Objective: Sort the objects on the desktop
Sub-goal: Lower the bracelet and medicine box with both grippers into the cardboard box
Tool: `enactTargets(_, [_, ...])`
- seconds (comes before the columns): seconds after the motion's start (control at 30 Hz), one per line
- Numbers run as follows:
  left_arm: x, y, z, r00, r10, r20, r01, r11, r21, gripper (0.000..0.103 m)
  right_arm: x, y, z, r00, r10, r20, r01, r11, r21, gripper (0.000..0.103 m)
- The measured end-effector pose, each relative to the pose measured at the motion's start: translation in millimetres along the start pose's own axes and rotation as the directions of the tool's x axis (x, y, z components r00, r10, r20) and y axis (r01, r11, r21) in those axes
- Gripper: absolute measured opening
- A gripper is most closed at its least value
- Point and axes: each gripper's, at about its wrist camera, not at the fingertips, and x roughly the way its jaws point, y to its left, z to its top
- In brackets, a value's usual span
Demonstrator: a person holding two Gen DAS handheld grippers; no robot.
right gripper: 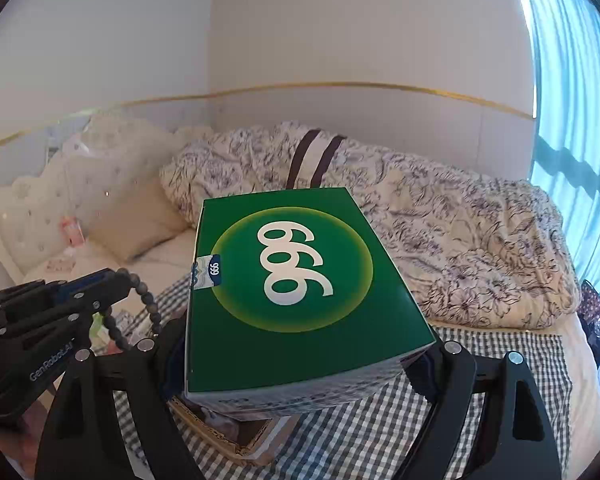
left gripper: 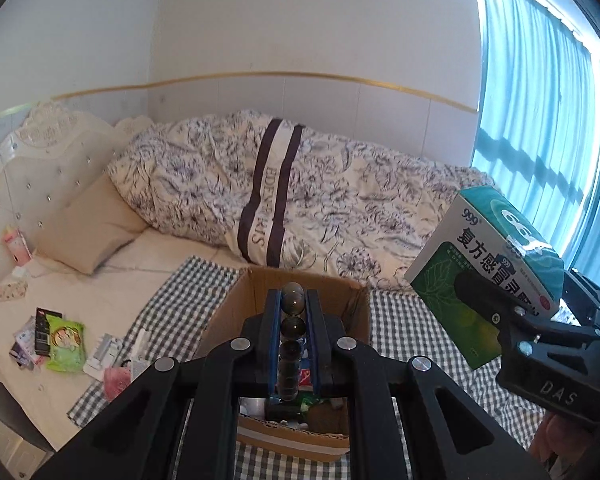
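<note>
While the left claw (left gripper: 293, 312) grips a string of dark beads (left gripper: 291, 332) above the open cardboard box (left gripper: 342, 296) on the bed's checked cloth (left gripper: 400, 320), the right claw (right gripper: 300, 354) clamps a green medicine carton (right gripper: 296, 292) beside it, so both apparently await lowering and release inside.

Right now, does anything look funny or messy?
Yes. Small packets lie scattered on the bed left of the cardboard box, and the green medicine box is held upside down, so its 999 reads 666.

Green 999 box (right gripper: 300, 296) clamped in right claw (right gripper: 300, 360), above checked cloth (right gripper: 480, 412).
</note>
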Motion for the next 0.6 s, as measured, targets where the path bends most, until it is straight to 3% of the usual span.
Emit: enactTargets(0.6, [107,34,-30,0.989,0.019,-0.143,-0.026,0.999,-0.047,0.011,115,14,-31,0.984,0.049,-0.169,-0.054,0.998,-0.025,0.085])
